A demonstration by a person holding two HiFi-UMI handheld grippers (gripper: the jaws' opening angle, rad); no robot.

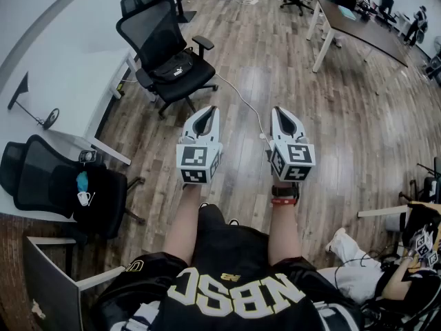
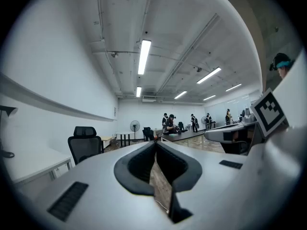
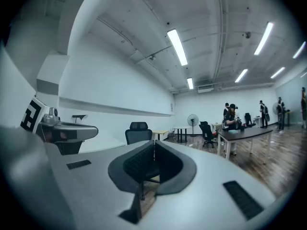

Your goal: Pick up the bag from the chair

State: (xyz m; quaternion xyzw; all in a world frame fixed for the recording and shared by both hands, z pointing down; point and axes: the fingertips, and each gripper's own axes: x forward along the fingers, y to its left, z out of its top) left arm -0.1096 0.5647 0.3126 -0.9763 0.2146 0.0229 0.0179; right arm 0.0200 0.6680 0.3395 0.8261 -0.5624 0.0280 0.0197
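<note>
Wood floor: flat black bag on chair seat, left gripper and right gripper pressed together.

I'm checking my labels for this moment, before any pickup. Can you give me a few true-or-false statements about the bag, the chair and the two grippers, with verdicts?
1. The bag lies on the seat of the chair. True.
2. The left gripper is holding the bag. False: its jaws are together on nothing, and it is well short of the chair.
3. The right gripper has its jaws together. True.
4. The floor is carpeted. False: it is wood planks.
5. A cable lies on the floor between the chair and the grippers. True.
</note>
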